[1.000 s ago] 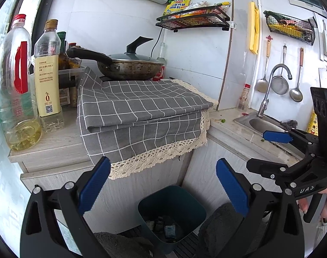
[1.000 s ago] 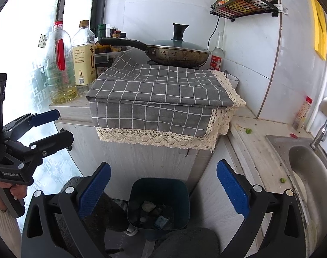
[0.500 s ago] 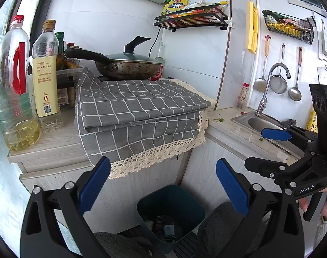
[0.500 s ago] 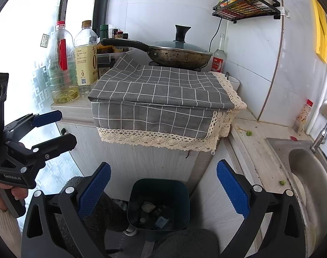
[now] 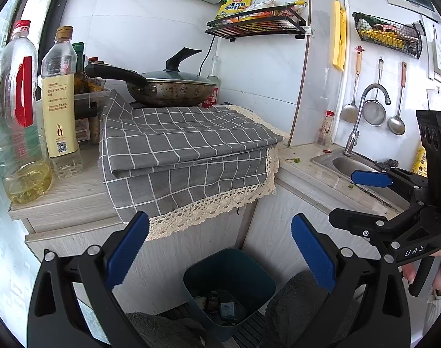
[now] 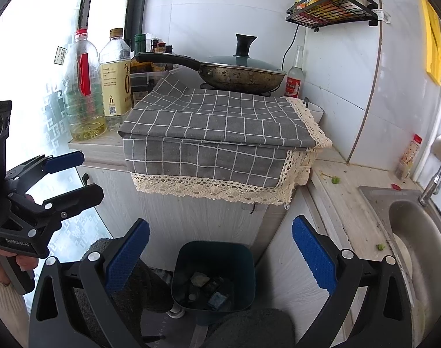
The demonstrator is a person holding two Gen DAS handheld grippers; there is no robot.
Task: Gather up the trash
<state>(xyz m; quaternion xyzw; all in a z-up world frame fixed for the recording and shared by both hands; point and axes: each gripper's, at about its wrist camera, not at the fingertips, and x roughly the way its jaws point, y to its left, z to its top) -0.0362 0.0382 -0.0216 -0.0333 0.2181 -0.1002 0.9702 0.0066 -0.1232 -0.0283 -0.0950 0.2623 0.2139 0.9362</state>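
While mouth-up on the floor, trash bin (image 5: 229,269); left gripper (image 5: 220,252) and right gripper (image 6: 220,253) jaws spread, empty.

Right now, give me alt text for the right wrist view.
The open right gripper hangs over a dark bin holding scraps, below a counter draped with a grey checked cloth. Green scraps lie beside the sink; the left gripper is open alongside.

Both views slightly higher, nearer counter (image 5: 75,191).
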